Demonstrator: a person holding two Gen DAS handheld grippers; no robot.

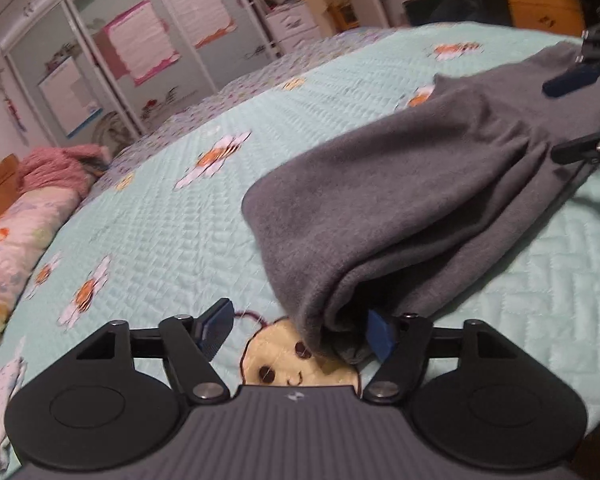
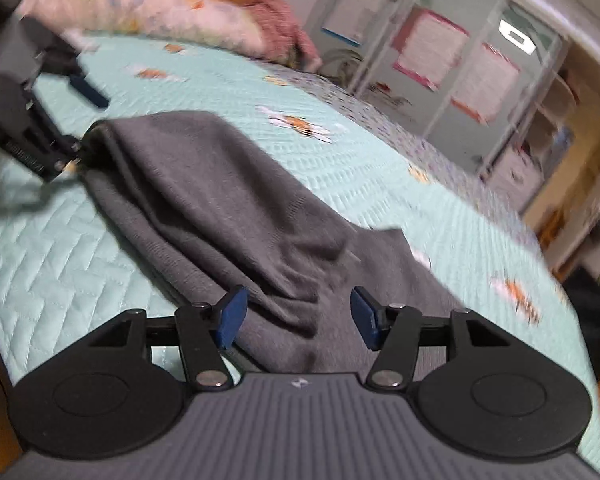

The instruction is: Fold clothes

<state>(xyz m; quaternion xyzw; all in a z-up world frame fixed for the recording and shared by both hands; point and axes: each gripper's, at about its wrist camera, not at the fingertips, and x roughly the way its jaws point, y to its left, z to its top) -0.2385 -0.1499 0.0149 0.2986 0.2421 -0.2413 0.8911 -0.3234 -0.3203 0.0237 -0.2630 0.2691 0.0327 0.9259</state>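
A grey garment (image 1: 400,200) lies half-folded on the bed (image 1: 160,220). Both hand-held grippers, left (image 1: 300,334) and right (image 2: 298,316), hover open, gripping nothing. To fold neatly, pinch matching corners and pull evenly.

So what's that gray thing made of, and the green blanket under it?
The gray garment looks like soft fleece or knit: matte, fuzzy, folding loosely. The mint bedspread looks like quilted fabric, slightly shiny, stitched in zigzags with flower patches.

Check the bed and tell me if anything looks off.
The grey garment lies bunched and ridged on the quilt, its layers not squared up. Its near corner sags open in the left wrist view, beside one of the left gripper's fingers. Nothing looks spilled or torn.
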